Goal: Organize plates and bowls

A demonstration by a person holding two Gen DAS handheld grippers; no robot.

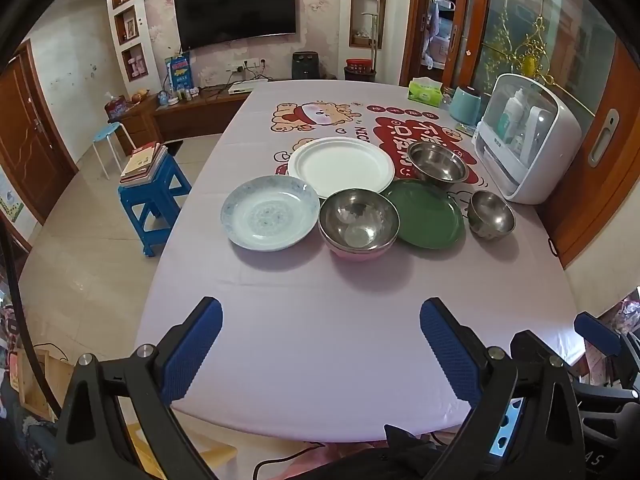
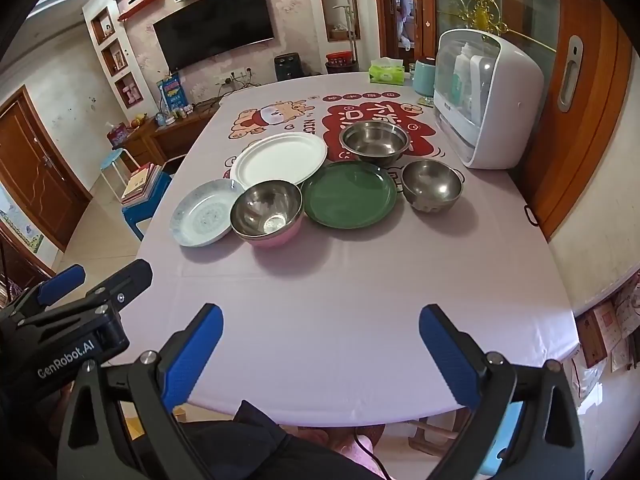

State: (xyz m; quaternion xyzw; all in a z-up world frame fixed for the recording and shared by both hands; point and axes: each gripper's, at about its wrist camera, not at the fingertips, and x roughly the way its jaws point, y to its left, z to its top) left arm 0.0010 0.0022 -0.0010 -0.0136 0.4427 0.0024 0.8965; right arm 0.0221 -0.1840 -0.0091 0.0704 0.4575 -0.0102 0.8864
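Six dishes clustered mid-table (image 1: pixel 304 340) on a lilac cloth: white plate (image 1: pixel 340 166) at back, blue-patterned plate (image 1: pixel 268 212) to the left, glossy green plate (image 1: pixel 426 214), steel bowl with pink outside (image 1: pixel 359 222) in front, wide steel bowl (image 1: pixel 438 164) behind the green plate, small steel bowl (image 1: pixel 491 214) rightmost. "GenRobot.AI" printed on the left gripper (image 2: pixel 96 276); cloth shows "NICE", probably part of a longer word. Left gripper and right gripper (image 2: pixel 320 350) both spread wide with nothing between the ribbed blue pads (image 2: pixel 192 354), over the table's near edge

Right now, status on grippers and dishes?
Left gripper and right gripper open, empty. Plates and bowls untouched on table. Path clear.
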